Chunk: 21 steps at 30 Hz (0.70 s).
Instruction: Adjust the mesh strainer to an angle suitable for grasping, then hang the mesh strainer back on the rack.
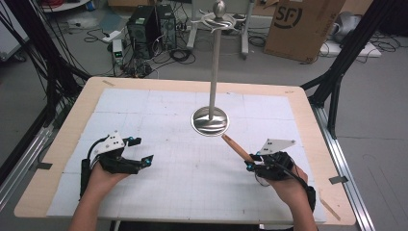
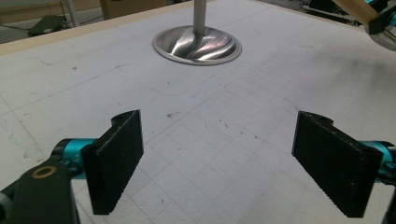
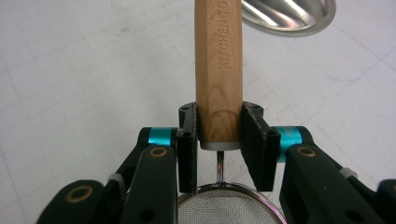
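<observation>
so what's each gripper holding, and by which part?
Right gripper clamps a strainer's wooden handle at the end next to the mesh. Left gripper is open, holding nothing.

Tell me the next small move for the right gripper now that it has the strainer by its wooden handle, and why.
Probably lift the right gripper up toward the hooks atop the metal stand. It is shut on the strainer's wooden handle, mesh bowl at the gripper end, and the handle tip sits low beside the stand's base. The left gripper is open on nothing.
</observation>
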Motion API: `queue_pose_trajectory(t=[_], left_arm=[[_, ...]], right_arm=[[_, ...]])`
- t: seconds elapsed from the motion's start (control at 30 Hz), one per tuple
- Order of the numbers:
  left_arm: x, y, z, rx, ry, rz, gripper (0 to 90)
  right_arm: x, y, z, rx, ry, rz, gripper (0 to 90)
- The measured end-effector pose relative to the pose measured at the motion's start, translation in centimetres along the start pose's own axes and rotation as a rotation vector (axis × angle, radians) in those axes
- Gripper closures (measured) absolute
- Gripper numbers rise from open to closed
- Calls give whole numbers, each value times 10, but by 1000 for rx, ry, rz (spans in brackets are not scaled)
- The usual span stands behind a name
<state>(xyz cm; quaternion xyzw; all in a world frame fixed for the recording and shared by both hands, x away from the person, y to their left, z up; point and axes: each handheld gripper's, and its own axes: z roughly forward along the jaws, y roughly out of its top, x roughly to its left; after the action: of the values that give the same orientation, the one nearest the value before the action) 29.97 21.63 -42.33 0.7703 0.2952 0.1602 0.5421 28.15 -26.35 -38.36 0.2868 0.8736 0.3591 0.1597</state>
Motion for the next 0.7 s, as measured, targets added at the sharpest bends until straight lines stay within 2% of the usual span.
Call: queue_pose_trajectory(t=[0.3,0.57,0.7], left_arm=[[2,1,-1,-12,-4,-6,171],[3,1,0,-13,1,-11,171],[2,1,1,-14,-3,-12,171]], right_arm=[[-6,9,-14,-109,0,19,687],[-9,8,-17,-123,1,30,686],[-10,6,-19,-156,6,45,686]])
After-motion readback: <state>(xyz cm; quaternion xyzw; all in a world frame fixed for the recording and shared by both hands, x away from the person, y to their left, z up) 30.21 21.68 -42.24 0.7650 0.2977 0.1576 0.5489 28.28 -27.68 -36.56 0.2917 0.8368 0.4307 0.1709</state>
